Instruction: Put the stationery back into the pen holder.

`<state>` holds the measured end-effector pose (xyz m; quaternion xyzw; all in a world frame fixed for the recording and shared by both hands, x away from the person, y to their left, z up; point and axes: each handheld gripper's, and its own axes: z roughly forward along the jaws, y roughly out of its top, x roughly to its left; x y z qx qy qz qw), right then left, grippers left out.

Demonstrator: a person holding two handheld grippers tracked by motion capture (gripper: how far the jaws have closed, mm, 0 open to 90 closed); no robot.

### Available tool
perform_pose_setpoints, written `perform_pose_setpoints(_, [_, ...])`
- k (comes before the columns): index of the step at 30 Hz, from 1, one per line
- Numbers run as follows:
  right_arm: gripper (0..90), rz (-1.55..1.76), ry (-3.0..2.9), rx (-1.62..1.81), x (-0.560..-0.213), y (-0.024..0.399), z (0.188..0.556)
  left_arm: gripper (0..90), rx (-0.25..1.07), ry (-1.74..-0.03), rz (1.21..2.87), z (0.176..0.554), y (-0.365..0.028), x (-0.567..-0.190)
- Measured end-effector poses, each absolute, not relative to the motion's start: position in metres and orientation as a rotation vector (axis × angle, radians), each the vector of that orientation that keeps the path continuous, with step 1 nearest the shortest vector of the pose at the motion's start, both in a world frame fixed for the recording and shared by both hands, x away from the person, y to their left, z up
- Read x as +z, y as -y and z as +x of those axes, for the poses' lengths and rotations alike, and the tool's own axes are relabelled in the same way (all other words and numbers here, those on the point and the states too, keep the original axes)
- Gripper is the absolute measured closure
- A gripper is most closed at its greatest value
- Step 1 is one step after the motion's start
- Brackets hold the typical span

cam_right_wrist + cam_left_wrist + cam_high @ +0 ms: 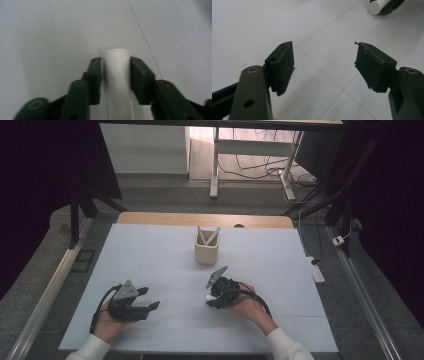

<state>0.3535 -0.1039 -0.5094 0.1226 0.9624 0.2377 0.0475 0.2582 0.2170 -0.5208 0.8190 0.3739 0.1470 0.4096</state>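
A white cylinder [116, 58] lies low over the white mat, its flat end pointing away in the right gripper view. My right gripper [116, 75] is shut on it, one black pad pressed to each side. From above, that gripper [212, 301] sits at the middle of the mat with the cylinder's end [210, 297] showing at its tip. My left gripper [150, 298] rests on the mat's near left, open and holding nothing. Its own view shows its jaws [324, 65] wide apart over bare mat, with the cylinder's end [375, 6] far off at the top right.
A beige cup [206, 254] stands at the mat's far middle with two white sticks [201, 236] leaning in it. The white mat [150, 250] covers a wooden table [150, 218]. A power strip [316, 270] lies off the mat's right edge.
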Motion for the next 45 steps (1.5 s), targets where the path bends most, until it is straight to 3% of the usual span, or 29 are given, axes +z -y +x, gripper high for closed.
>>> perform_pose_setpoints(45, [66.3,0.430,-2.765,1.022,-0.470,0.123,0.349,31.1,0.374,-0.937,2.076,0.257,-0.216,-0.521])
